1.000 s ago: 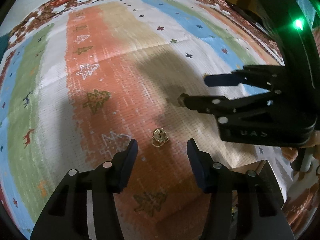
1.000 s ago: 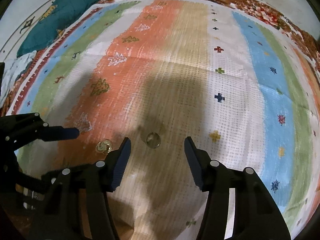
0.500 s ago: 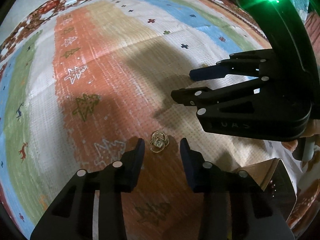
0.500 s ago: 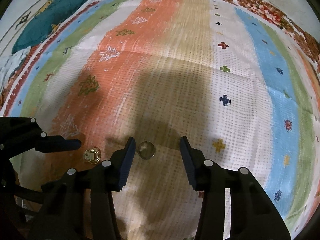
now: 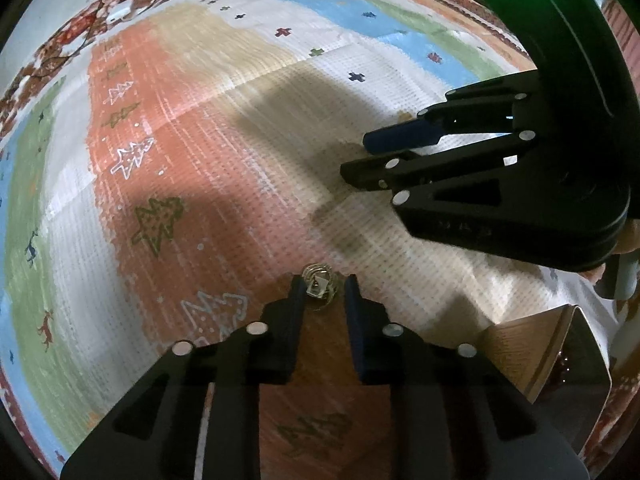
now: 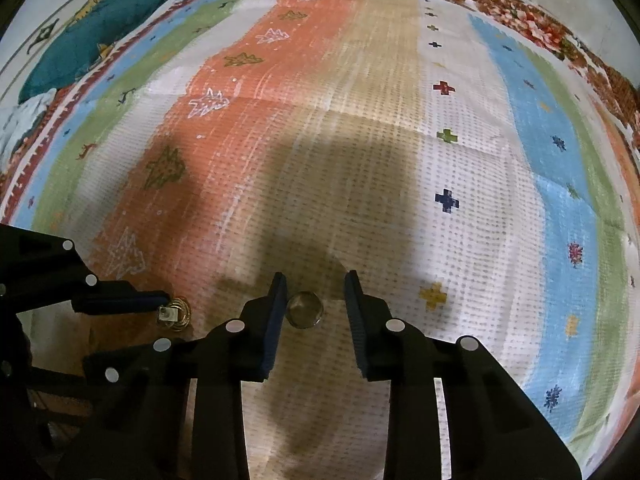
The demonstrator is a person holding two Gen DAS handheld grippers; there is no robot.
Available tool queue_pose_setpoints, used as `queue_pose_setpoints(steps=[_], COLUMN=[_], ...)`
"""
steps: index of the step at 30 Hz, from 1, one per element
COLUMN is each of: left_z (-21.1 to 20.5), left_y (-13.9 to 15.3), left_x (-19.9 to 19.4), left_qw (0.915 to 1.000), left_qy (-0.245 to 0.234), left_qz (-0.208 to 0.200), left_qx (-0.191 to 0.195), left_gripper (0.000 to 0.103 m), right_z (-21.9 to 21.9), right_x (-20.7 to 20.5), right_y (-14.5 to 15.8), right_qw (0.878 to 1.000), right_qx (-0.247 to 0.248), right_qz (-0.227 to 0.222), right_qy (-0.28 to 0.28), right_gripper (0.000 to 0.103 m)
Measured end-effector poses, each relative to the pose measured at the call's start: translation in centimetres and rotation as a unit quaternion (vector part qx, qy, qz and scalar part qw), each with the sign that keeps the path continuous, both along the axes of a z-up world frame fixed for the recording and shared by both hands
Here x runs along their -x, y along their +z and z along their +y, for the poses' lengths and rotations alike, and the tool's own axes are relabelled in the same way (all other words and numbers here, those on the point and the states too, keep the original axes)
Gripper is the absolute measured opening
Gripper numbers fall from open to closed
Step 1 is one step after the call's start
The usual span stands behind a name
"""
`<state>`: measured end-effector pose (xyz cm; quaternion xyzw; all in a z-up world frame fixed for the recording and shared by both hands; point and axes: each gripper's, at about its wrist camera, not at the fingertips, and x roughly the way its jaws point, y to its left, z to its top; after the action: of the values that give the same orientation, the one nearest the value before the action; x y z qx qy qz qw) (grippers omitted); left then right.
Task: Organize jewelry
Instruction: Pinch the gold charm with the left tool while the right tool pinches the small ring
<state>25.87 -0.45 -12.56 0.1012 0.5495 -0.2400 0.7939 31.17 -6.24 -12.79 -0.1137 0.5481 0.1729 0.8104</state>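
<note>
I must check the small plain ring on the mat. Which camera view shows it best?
The right wrist view: the plain ring lies flat between the closing right gripper, touching only one finger. The left wrist view hides it behind the right gripper; it shows the ornate gold ring instead.

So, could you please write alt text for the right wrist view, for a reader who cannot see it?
The right gripper is closing around a small round ring lying on a striped, colourful cloth; one finger touches it, the other stands apart. At the lower left, the left gripper reaches a gold coiled ornament.
</note>
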Motion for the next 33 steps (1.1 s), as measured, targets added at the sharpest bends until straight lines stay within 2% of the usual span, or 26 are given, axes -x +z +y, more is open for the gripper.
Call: queue_pose_setpoints(steps=[3,16,33], left_z=[-0.2,0.4,3.3], left_y=[-0.1,0.5,2.5], left_x=[0.0,0.9,2.2], left_qw=[1.0,0.9999,0.9979], left_qy=[-0.001,0.002,0.053], left_qz=[-0.004,-0.014,-0.035], left_qx=[-0.003,0.0,0.015], left_gripper=[0.013,0.01,0.01], right_z=[0.2,0.0,0.1], right_x=[0.1,0.4,2.0], right_y=[0.0,0.5,3.0], right_qw=[1.0,1.0,0.999], right_qx=[0.001,-0.004,-0.013], right_qz=[0.0,-0.002,-0.028], right_qy=[0.005,0.006,0.006], right_gripper=[0.019,0.019,0.019])
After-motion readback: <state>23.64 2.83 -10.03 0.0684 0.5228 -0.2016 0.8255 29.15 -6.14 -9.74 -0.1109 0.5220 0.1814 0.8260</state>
